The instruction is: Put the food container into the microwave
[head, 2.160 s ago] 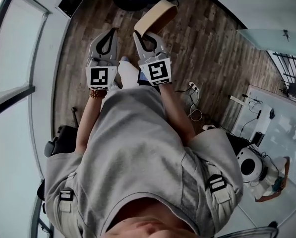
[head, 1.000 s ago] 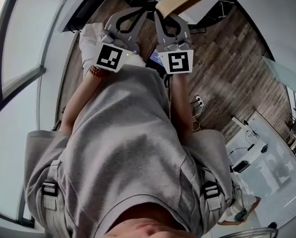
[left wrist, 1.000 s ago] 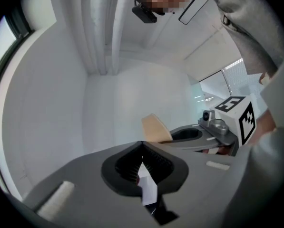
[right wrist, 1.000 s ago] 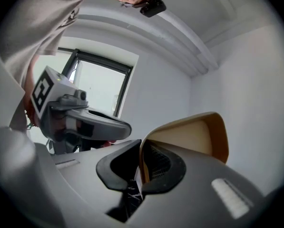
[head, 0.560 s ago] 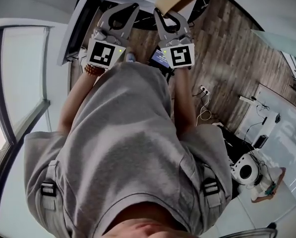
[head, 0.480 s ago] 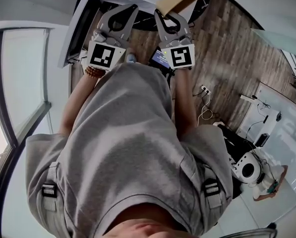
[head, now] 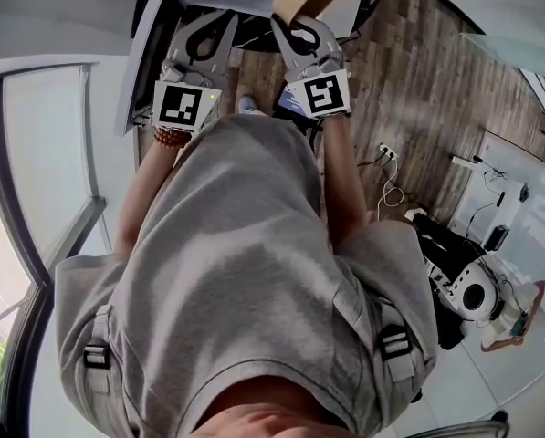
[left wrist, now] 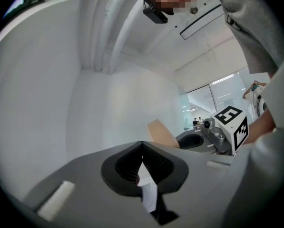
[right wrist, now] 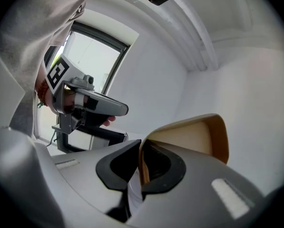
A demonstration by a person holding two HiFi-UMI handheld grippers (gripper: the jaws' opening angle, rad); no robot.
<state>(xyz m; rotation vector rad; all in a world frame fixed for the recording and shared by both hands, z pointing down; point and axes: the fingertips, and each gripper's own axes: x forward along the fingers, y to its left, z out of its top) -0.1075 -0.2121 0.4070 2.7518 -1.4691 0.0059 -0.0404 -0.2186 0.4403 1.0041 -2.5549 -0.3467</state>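
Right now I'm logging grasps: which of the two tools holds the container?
The right tool: its jaws are clamped on the rim of the tan container. The left tool has its jaws together with nothing between them.

Matt cardboard-like container [right wrist: 184, 139] (wood-plank floor [head: 427, 80])

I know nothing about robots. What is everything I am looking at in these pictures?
food container: one, tan, clamped in the right gripper
floor: one, brown wood, underfoot
window: one, dark-framed, at the left
cable: one, white, on the floor
shirt: one, grey, on the person
bracelet: one, brown beads, left wrist
left gripper: one, grey, shut and empty
right gripper: one, grey, shut on the container
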